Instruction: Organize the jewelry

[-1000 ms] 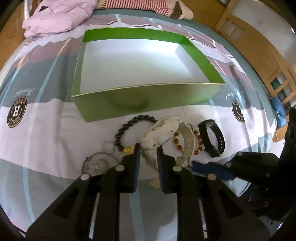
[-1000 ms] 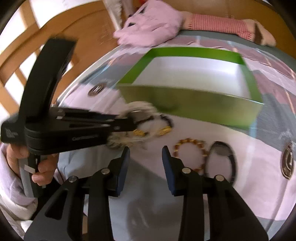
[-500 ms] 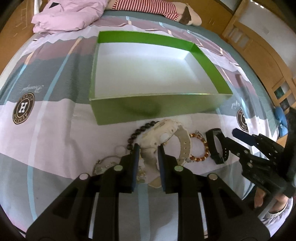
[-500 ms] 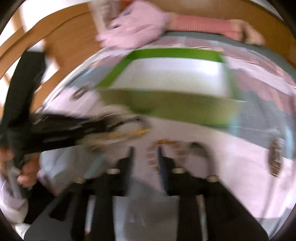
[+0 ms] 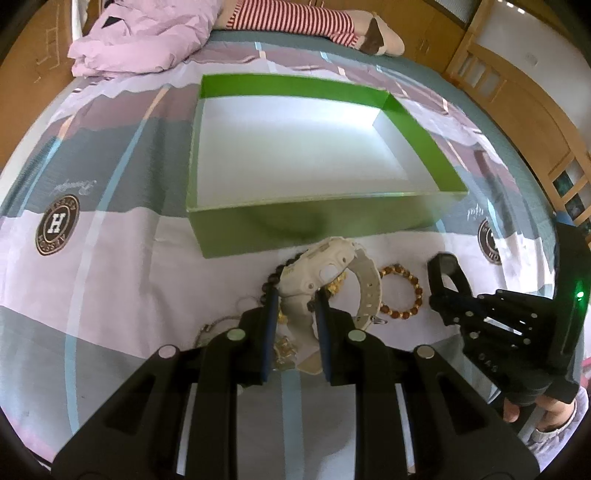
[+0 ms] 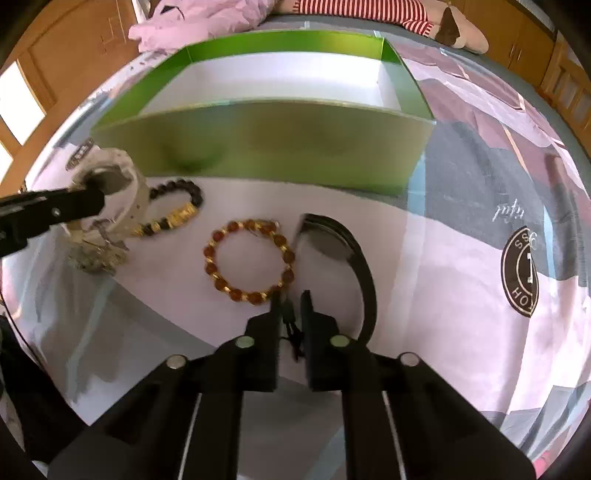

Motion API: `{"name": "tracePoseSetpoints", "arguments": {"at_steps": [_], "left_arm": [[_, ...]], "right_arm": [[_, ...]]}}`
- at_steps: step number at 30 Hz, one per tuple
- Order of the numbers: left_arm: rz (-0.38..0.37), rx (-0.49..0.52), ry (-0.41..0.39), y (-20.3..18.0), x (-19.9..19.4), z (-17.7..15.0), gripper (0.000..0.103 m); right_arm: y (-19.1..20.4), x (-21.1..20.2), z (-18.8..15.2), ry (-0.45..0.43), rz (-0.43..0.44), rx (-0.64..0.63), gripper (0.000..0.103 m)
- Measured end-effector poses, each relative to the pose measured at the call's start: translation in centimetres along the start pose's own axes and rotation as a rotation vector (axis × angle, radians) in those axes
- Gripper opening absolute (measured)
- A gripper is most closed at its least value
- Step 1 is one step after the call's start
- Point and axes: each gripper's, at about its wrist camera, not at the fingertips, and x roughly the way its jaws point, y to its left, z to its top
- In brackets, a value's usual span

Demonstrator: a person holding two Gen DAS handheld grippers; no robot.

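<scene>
My left gripper [image 5: 294, 297] is shut on a chunky white watch [image 5: 325, 271] and holds it just above the bedsheet, in front of the green box [image 5: 295, 229]. My right gripper [image 6: 290, 301] is shut on the strap of a black band watch [image 6: 347, 254]; it also shows in the left wrist view [image 5: 443, 273]. An amber bead bracelet [image 6: 249, 254] lies just left of the right gripper. A dark bead bracelet with gold beads [image 6: 173, 214] lies beside the white watch [image 6: 110, 184].
The green box [image 6: 280, 147] is open with a white inside and nothing in it. Silver chain jewelry [image 5: 218, 328] lies under the left fingers. A pink blanket [image 5: 140, 40] and a striped plush [image 5: 295, 18] lie beyond the box. Wooden furniture stands to the right.
The left gripper has lifted the white watch and carried it toward the box. The right gripper swung in from the side and closed on the black watch strap.
</scene>
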Motion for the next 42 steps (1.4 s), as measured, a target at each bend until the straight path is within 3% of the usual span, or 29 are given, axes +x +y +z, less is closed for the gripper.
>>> {"name": "tracePoseSetpoints", "arguments": {"at_steps": [5,9,14,17,21,24,25,26,28,30,34,38,42], "left_arm": [[0.013,0.005,-0.087,0.1,-3.0,2.6,0.020],[0.028,0.005,-0.123,0.3,-4.1,6.1,0.020],[0.081,-0.021,-0.111,1.8,-1.3,8.9,0.020],[0.113,-0.033,-0.089,2.4,0.6,9.3,0.020],[0.104,-0.051,-0.057,3.4,2.3,9.3,0.025],[0.099,-0.056,-0.076,3.5,1.7,9.1,0.032],[0.095,-0.055,-0.085,3.5,1.3,9.0,0.033],[0.090,-0.057,-0.094,3.5,0.7,8.9,0.033],[0.086,-0.058,-0.092,3.4,-0.3,8.4,0.033],[0.087,-0.043,-0.086,3.3,-1.6,7.1,0.034],[0.133,-0.042,-0.026,4.2,-1.8,3.8,0.040],[0.164,-0.115,0.091,6.0,0.6,1.7,0.039],[0.147,-0.113,0.143,5.9,1.8,1.2,0.038]], "right_arm": [[-0.3,-2.4,0.8,-0.059,0.020,0.033,0.007],[-0.7,-6.4,3.2,-0.172,0.040,0.037,0.007],[-0.9,-8.8,7.8,-0.262,0.024,-0.019,0.007],[-1.1,-6.4,10.6,-0.281,0.018,-0.044,0.007],[-1.8,-2.2,12.2,-0.220,0.020,-0.011,0.007],[-1.7,-0.8,12.7,-0.186,0.018,0.015,0.009],[-1.4,-0.7,12.7,-0.181,0.013,0.011,0.015],[-1.2,-1.0,12.6,-0.188,0.019,0.009,0.029],[-0.9,-2.0,12.2,-0.214,0.036,0.007,0.039],[-0.9,-3.0,11.6,-0.222,0.059,0.013,0.039],[-0.6,-4.7,9.0,-0.185,0.184,0.017,0.039],[0.4,-3.7,6.1,-0.095,0.202,-0.021,0.039],[1.6,-0.3,4.1,0.025,0.109,-0.072,0.039]]}}
